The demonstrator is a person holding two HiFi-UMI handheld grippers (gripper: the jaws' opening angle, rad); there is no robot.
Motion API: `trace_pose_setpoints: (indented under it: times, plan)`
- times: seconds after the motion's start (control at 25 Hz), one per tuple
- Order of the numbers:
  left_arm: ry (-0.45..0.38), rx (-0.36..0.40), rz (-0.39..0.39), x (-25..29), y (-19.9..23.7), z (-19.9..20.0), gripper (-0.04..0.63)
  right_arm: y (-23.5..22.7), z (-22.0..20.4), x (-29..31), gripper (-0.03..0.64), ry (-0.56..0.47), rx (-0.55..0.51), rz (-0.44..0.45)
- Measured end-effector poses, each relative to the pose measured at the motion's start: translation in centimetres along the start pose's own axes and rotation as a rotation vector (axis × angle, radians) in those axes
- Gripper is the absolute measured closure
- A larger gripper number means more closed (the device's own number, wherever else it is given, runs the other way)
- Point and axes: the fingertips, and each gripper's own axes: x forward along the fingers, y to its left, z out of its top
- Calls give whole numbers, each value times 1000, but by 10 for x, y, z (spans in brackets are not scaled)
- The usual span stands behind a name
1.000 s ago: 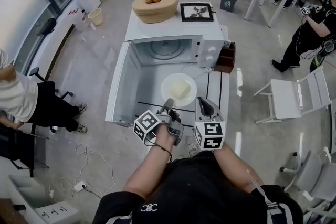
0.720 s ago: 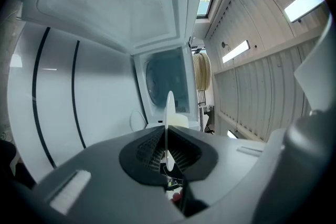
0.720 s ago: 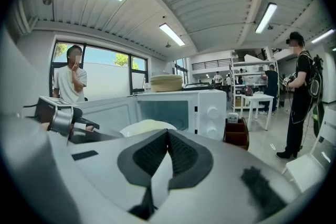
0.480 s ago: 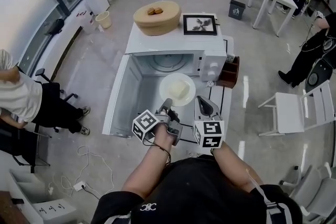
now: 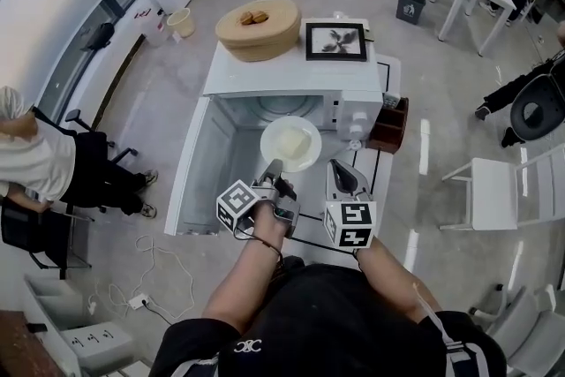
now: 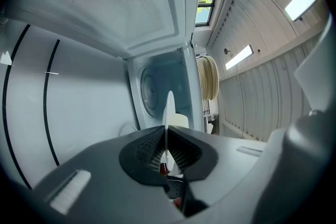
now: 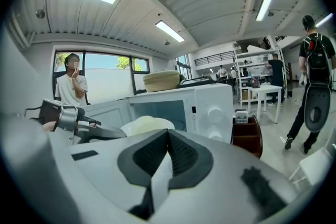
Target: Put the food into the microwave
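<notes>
A white plate [image 5: 290, 144] carries a pale block of food [image 5: 296, 139]. My left gripper [image 5: 274, 167] is shut on the plate's near rim and holds it at the mouth of the open white microwave [image 5: 291, 82]. In the left gripper view the plate [image 6: 169, 110] shows edge-on between the pads, with the glass turntable [image 6: 149, 93] behind it. The microwave door [image 5: 190, 168] is swung out to the left. My right gripper [image 5: 340, 169] is just right of the plate, shut with nothing in it. The right gripper view shows the plate [image 7: 147, 126] and the microwave's control panel [image 7: 212, 110].
A woven basket [image 5: 257, 28] with bread and a framed picture [image 5: 335, 41] sit on top of the microwave. A brown wooden holder [image 5: 388, 124] stands at its right. A white chair [image 5: 508, 185] is at the right, a seated person [image 5: 44, 163] at the left, and cables [image 5: 163, 265] lie on the floor.
Both grippers have moved forward toward the microwave. The plate, still held by the left gripper, has gone from in front of the opening to its mouth.
</notes>
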Motion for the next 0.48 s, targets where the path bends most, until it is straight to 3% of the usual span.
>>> trace_pose_setpoints:
  times: [0.48]
  plan:
    - [-10, -10, 26, 32, 17, 30, 577, -9, -13, 29, 609, 46, 25, -23]
